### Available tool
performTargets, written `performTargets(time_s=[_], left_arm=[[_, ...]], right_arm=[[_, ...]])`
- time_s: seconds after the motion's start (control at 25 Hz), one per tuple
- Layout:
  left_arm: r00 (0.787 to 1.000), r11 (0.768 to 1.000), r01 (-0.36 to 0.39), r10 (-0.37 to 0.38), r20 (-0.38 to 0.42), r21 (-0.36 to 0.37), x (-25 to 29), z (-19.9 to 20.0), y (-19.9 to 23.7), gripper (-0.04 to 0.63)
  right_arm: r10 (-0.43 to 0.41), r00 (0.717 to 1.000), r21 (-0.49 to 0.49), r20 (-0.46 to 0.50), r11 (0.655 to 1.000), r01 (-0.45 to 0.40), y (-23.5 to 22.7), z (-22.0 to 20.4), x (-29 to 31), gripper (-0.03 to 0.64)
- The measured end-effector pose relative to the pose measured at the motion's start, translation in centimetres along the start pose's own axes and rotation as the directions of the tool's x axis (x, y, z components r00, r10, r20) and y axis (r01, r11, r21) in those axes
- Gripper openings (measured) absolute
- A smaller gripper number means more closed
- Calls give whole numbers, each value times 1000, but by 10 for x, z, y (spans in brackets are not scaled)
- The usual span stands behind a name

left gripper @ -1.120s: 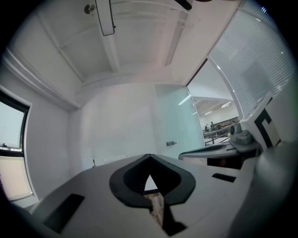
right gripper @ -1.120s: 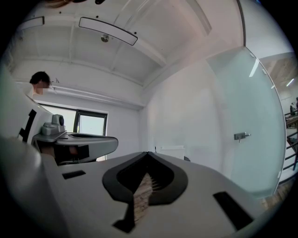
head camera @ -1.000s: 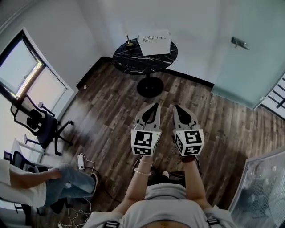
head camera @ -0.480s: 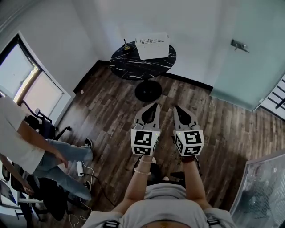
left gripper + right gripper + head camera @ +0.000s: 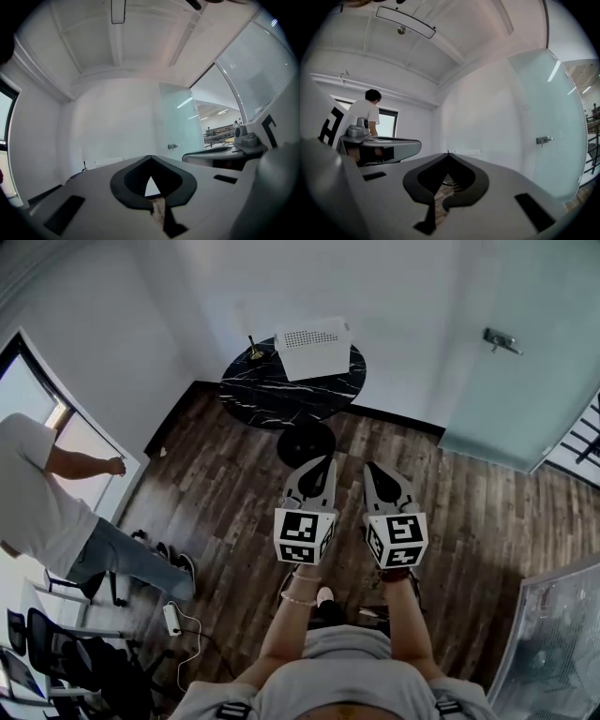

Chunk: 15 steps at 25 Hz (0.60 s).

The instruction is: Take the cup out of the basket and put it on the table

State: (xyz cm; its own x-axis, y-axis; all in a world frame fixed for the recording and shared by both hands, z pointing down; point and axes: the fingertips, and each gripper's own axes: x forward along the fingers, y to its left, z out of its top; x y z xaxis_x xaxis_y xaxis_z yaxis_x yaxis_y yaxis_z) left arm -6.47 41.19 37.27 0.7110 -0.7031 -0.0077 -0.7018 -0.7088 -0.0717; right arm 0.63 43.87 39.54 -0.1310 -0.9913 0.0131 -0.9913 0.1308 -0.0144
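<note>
A white perforated basket [image 5: 317,348] stands on the far side of a round black marble table [image 5: 281,390] by the wall. No cup shows; the basket's inside is hidden. I hold both grippers side by side above the wood floor, well short of the table and pointing toward it. The left gripper [image 5: 323,463] [image 5: 150,157] is shut with nothing in it. The right gripper [image 5: 371,467] [image 5: 448,153] is shut too and holds nothing. Each gripper view shows the other gripper beside it.
A small dark holder with a stick [image 5: 253,352] stands at the table's left rim. A person in a white shirt [image 5: 42,507] stands by the window at the left, over office chairs [image 5: 56,652] and a power strip [image 5: 172,618]. A frosted glass door [image 5: 525,362] is at the right.
The person at the left has stood up and stepped toward the window. The table has shifted slightly left and lower in the head view. Both grippers keep their pose.
</note>
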Motion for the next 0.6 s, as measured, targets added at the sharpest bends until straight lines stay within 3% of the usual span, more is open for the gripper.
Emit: performTargets(time_s=[0.4,0.6], left_arm=[[997,997,74,-74,12,-14,36,-7,50,5],[997,997,74,-74,8,-20,39,-11,78,5]], right_arm=[[-60,998,5,-5,998,60,9,-5,63,8],[-60,998,-7,-8,998,60,25,-3,88,8]])
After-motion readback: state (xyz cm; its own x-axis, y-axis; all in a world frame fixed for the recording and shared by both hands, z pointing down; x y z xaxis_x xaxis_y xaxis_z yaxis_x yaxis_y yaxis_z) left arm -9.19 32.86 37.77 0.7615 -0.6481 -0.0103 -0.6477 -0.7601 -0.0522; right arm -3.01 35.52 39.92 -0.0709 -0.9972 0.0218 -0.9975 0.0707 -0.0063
